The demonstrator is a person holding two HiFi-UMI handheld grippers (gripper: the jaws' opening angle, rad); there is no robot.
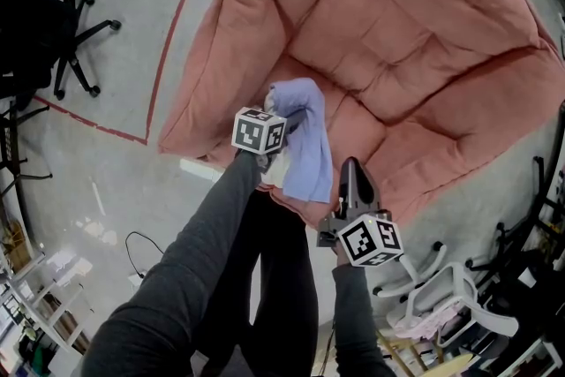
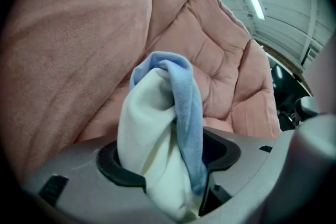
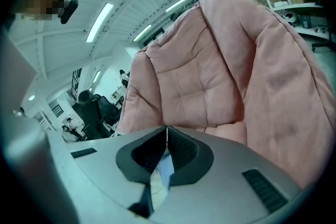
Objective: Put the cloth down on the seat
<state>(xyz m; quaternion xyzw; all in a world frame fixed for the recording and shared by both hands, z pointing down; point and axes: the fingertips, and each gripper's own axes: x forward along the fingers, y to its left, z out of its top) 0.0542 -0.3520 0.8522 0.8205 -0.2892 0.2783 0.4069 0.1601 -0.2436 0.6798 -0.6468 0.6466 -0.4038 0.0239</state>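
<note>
left tool point(image 2: 168, 157): i see it released, cloth point(image 2: 157, 128) loose between wide jaws
right tool point(image 3: 167, 131): clenched, tips together
cloth: blue-white, bunched over the pink seat point(image 1: 415, 57) front edge

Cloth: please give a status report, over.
Left gripper open, cloth bunched between its jaws. Right gripper shut on cloth edge. Cloth at front edge of seat. Nothing in the way.
</note>
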